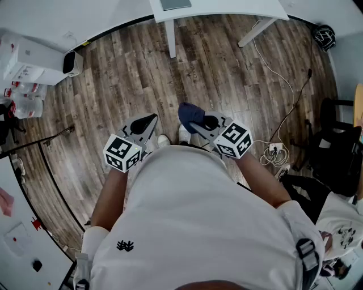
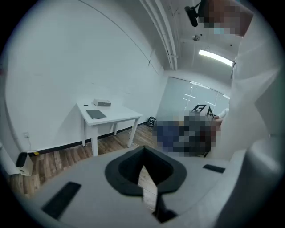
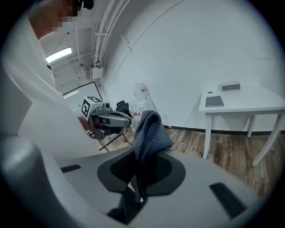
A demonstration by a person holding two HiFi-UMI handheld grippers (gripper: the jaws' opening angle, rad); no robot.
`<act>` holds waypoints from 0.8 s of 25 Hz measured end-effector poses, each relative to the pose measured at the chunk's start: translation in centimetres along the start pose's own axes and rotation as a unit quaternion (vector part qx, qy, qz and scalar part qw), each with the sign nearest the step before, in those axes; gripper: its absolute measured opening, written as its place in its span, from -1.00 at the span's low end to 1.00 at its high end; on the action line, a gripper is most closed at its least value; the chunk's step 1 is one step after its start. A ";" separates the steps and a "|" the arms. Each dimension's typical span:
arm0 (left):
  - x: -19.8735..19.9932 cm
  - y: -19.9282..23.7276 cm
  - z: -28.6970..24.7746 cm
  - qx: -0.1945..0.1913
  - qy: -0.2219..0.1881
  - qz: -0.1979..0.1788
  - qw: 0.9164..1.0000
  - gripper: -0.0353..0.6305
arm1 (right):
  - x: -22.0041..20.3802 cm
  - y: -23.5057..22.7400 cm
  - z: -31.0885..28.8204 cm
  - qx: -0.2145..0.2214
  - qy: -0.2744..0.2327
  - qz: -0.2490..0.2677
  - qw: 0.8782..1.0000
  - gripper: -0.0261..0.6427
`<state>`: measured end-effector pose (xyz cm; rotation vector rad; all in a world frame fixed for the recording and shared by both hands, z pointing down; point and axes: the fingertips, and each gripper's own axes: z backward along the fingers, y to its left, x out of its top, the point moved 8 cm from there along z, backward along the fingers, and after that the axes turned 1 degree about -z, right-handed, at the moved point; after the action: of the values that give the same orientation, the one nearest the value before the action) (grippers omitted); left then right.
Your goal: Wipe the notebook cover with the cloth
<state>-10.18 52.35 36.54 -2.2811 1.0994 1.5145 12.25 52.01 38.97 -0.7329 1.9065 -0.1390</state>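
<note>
- Wood floor (image 1: 227, 68) lies below both grippers; the notebook (image 1: 175, 4) rests on the white table (image 1: 227, 10), well ahead of them.
- Right gripper (image 1: 197, 124) pinches the cloth (image 1: 189, 113); left gripper (image 1: 148, 122) is pressed together, empty.
- Risk: the cloth is held by one edge and may pull free under wiping drag; the unheld notebook may slide.

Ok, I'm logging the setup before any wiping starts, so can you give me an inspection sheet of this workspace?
Surface: white table, some way ahead of the person.
Job's things: notebook flat on table; cloth in right tool.
Clutter: small box behind notebook.
Grippers: left tool shut, empty; right tool shut on cloth.
Cables: white cable on floor, running to power strip.
Surroundings: wood floor, black chair at right.
</note>
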 end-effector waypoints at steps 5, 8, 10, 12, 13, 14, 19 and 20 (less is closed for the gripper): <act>0.3 -0.3 -0.7 0.008 -0.006 0.006 1.000 -0.88 | -0.2 -1.1 0.3 0.004 0.004 0.005 1.000 -0.79; 0.5 -0.3 -1.7 0.012 -0.005 0.008 1.000 -0.88 | -0.2 -2.3 0.5 0.006 0.007 0.004 1.000 -0.79; 0.5 -0.2 -2.2 0.012 -0.006 0.014 1.000 -0.88 | -0.5 -2.8 0.5 0.007 0.011 -0.002 1.000 -0.79; 0.4 0.0 -2.5 0.007 -0.008 0.017 1.000 -0.88 | -0.8 -3.3 0.2 0.006 0.016 -0.009 1.000 -0.78; 0.4 0.4 -2.6 0.004 -0.008 0.017 1.000 -0.88 | -0.9 -3.6 -0.1 0.005 0.020 -0.012 1.000 -0.79; 0.3 0.9 -2.7 0.001 -0.007 0.018 1.000 -0.88 | -0.9 -4.0 -0.6 0.001 0.023 -0.015 1.000 -0.78; 0.8 5.8 -3.6 -0.015 0.001 0.022 1.000 -0.88 | 1.5 -6.2 -3.5 -0.012 0.025 -0.041 0.999 -0.78; 1.2 7.0 -3.8 -0.020 0.000 0.021 1.000 -0.88 | 2.2 -6.6 -4.1 -0.017 0.024 -0.048 0.998 -0.78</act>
<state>-11.89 44.85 38.91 -2.2981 1.1345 1.5657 10.92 44.56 41.84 -0.8505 1.9242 -0.1864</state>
